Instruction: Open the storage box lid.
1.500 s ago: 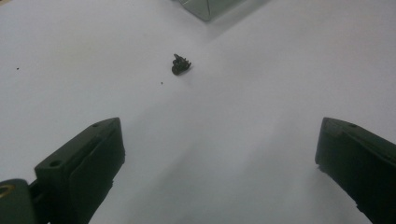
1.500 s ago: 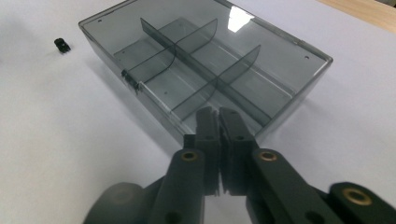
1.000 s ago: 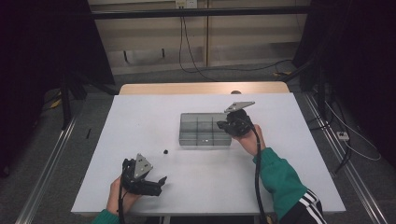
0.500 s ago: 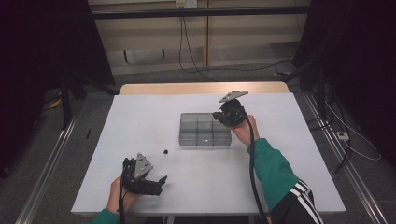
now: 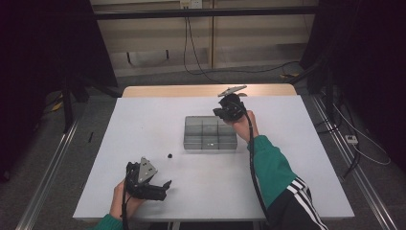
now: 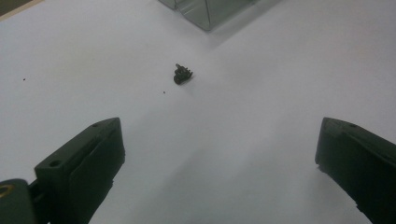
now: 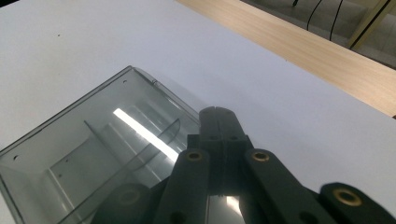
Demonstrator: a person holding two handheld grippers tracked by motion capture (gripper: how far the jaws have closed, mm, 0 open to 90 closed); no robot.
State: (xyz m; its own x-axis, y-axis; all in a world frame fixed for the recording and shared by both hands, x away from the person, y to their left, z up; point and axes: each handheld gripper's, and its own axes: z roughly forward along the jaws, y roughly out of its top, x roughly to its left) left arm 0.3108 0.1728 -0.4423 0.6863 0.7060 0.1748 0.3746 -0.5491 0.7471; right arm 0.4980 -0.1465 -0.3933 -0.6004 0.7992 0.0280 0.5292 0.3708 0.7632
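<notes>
Evidently mid-sorting — the right gripper (image 5: 225, 111), fingers pressed together, hovers over the clear compartment box (image 5: 192, 139), while the left gripper (image 5: 165, 186), fingers spread, must next reach the small dark part (image 6: 182, 74) lying on the tabletop (image 5: 297, 143).

A broad white rectangular surface (image 5: 158, 124) with a pale wooden strip (image 5: 191, 91) along its twelve o'clock edge carried the work. Black cables (image 5: 201, 67) trailed over the grey floor (image 5: 158, 76) beyond it, and metal rails (image 5: 48, 167) ran along the nine and three o'clock sides.
</notes>
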